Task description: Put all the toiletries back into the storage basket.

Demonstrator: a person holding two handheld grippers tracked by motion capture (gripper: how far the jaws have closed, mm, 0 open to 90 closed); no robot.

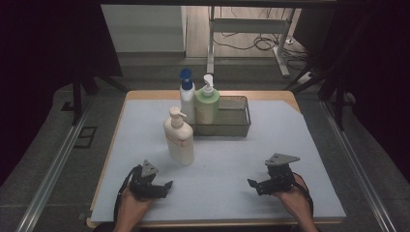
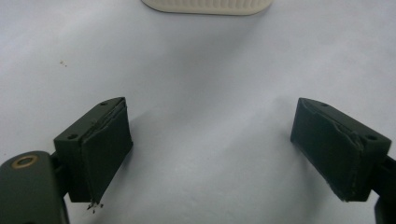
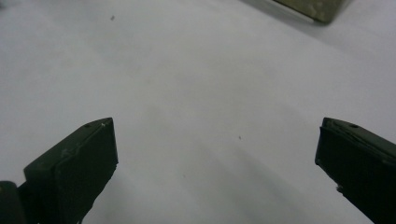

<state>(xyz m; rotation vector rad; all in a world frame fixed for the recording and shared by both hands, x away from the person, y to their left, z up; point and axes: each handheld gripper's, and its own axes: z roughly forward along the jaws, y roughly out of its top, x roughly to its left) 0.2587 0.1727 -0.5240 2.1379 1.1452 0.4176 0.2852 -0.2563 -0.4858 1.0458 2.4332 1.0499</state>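
Note:
A cream pump bottle (image 1: 179, 137) stands upright on the pale blue mat (image 1: 217, 169), just in front of a wire mesh basket (image 1: 232, 121). Behind it stand a white bottle with a blue cap (image 1: 186, 96) and a green pump bottle (image 1: 207, 104); whether they stand in the basket's left end or beside it is hard to tell. My left gripper (image 1: 165, 186) rests low near the mat's front left, open and empty, with the cream bottle's base (image 2: 208, 5) ahead of it. My right gripper (image 1: 252, 184) sits at the front right, open wide, nothing between its pads (image 3: 77, 163).
The mat covers a wooden table (image 1: 285, 94). A corner of the basket (image 3: 317, 9) shows at the top of the right gripper view. Metal rails (image 1: 53, 164) run along both sides of the table. A desk frame and cables (image 1: 251, 38) lie on the floor beyond.

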